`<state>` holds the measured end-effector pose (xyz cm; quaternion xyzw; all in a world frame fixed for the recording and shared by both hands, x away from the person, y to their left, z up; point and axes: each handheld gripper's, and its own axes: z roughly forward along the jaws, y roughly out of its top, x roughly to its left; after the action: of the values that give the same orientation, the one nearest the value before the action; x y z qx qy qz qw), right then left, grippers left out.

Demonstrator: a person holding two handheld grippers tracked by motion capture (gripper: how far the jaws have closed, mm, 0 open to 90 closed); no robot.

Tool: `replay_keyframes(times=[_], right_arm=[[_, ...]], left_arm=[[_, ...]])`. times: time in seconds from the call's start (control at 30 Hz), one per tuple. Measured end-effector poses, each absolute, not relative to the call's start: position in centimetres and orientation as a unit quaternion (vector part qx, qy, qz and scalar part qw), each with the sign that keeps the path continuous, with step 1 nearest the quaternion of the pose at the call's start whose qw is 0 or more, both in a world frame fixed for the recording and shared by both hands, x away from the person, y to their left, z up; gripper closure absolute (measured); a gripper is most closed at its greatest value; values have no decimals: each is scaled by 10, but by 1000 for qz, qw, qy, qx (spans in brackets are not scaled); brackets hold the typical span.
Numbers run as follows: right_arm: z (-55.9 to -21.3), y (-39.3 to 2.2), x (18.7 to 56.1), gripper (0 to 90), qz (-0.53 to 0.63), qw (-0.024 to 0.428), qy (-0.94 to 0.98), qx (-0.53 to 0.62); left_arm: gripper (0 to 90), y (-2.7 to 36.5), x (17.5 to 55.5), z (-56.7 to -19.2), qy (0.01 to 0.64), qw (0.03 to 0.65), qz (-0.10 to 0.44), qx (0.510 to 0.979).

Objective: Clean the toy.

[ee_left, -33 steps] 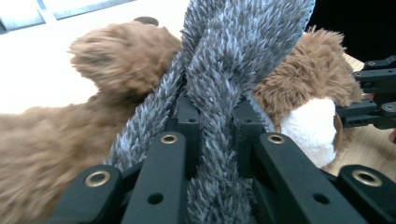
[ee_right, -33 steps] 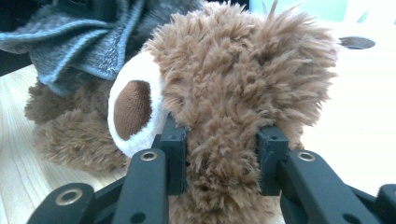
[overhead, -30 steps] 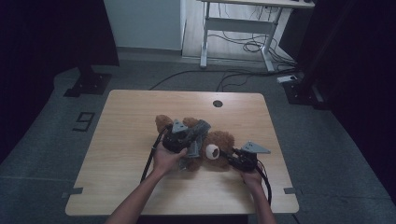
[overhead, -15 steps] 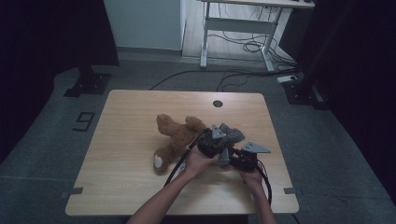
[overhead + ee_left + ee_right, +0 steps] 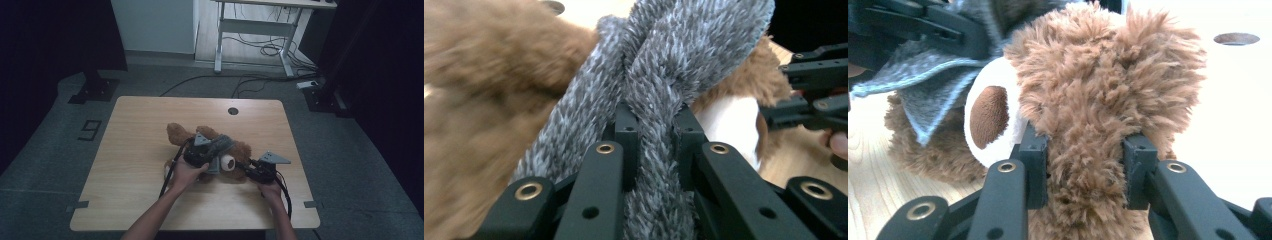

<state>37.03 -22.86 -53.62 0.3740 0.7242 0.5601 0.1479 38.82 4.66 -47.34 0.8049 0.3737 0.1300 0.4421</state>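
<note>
I have the brown teddy bear (image 5: 235, 152) lying mid-table (image 5: 130, 150), its white-soled foot toward my right. My left tongs (image 5: 651, 135) pinch the grey fleece cloth (image 5: 684, 55) draped over it; my right tongs (image 5: 1083, 165) squeeze a plush limb. Both are light, soft and compressible, so I judge thick folds and limbs the surest holds; loose pile may slip.

A lab-like room — dark curtains (image 5: 60, 35), floor cables (image 5: 250, 50), bare wooden table (image 5: 135, 130).
</note>
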Motion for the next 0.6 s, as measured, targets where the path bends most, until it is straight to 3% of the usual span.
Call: replay_keyframes(times=[0.27,0.6], right_arm=[[-536,-229,370,631,559,148,725,374],[-537,-231,371,631,562,143,722,378]], left_arm=[[778,70,375,-466,379,451,139,796],[778,1,359,-466,317,450,126,826]])
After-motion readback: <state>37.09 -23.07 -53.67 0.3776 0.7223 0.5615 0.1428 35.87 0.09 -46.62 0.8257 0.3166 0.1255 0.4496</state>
